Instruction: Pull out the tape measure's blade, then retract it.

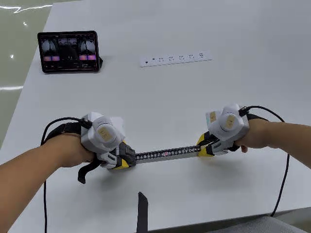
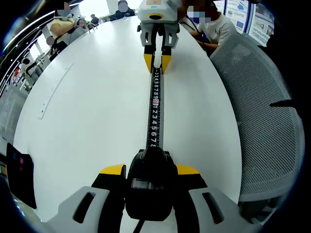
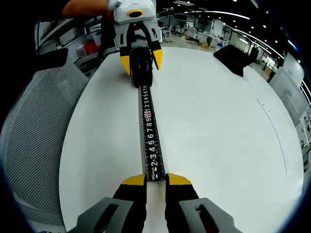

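Black plastic tape measure case (image 2: pixel 150 187) is clamped between the yellow-tipped jaws of the left gripper (image 2: pixel 150 170), which are clenched on its two sides. In the head view it sits low over the white tabletop (image 1: pixel 194 97), near the front edge and left of centre. Whether it touches the surface, I cannot tell.

Dark steel blade (image 1: pixel 167 154) with white numerals and one red mark is drawn out of the case. It runs straight and roughly level to the right, just above the table.

The right gripper (image 3: pixel 155 180) has its yellow-tipped jaws closed on the blade's free end, one on each edge. The low numerals read away from them in the right gripper view. In the left gripper view this gripper faces back down the line of the blade.

A person's left hand (image 1: pixel 70 148) wraps the left gripper's grip, and the right hand (image 1: pixel 255 133) holds the other. A black cable trails from each.

A black rectangular tablet with a lit screen (image 1: pixel 69 51) is propped at the table's far left, well apart from the work. A long white power strip (image 1: pixel 175 59) lies flat beyond the grippers, mid-table. A grey mesh chair back (image 2: pixel 262 121) stands beside the near table edge.
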`<action>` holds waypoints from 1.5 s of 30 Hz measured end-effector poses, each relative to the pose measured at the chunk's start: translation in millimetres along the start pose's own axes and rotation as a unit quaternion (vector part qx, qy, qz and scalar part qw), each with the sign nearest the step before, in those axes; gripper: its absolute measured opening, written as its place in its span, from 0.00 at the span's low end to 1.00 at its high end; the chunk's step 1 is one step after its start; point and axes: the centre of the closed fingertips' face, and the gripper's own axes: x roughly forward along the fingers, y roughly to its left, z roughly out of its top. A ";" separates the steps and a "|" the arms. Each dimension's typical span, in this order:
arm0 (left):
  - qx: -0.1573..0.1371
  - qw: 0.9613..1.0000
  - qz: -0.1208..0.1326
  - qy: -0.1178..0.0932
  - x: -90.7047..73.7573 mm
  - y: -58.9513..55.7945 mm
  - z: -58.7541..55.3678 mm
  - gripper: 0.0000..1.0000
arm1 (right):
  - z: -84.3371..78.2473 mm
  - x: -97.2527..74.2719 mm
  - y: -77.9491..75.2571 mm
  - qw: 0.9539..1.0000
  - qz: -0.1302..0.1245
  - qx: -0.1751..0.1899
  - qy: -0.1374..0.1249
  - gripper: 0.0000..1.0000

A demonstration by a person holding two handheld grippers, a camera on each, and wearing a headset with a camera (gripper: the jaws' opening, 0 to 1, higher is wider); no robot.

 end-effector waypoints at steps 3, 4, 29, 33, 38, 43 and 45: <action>0.000 1.000 0.000 0.000 0.0 0.0 0.2 0.33 | -2.0 -1.2 -0.6 1.000 -0.001 0.001 0.001 0.10; 0.000 1.000 0.000 0.000 0.0 0.0 0.2 0.33 | -2.5 -1.6 -0.8 1.000 -0.001 0.002 0.001 0.10; -0.001 1.000 0.001 0.000 -0.7 0.4 0.7 0.33 | -9.9 -6.9 -2.7 1.000 -0.004 0.008 0.001 0.10; -0.001 1.000 0.001 0.000 -0.8 -0.1 0.7 0.33 | -10.1 -7.9 -1.5 1.000 -0.005 0.008 0.001 0.10; -0.001 1.000 0.001 0.000 -0.5 0.0 0.9 0.33 | -12.4 -9.4 -2.4 1.000 -0.005 0.011 0.002 0.10; -0.001 1.000 0.002 0.000 -0.2 0.2 0.8 0.33 | -14.4 -10.2 -2.9 1.000 -0.006 0.010 0.002 0.10; -0.001 1.000 0.002 0.000 -0.2 0.2 0.8 0.33 | -15.2 -10.7 -3.1 1.000 -0.006 0.011 0.003 0.10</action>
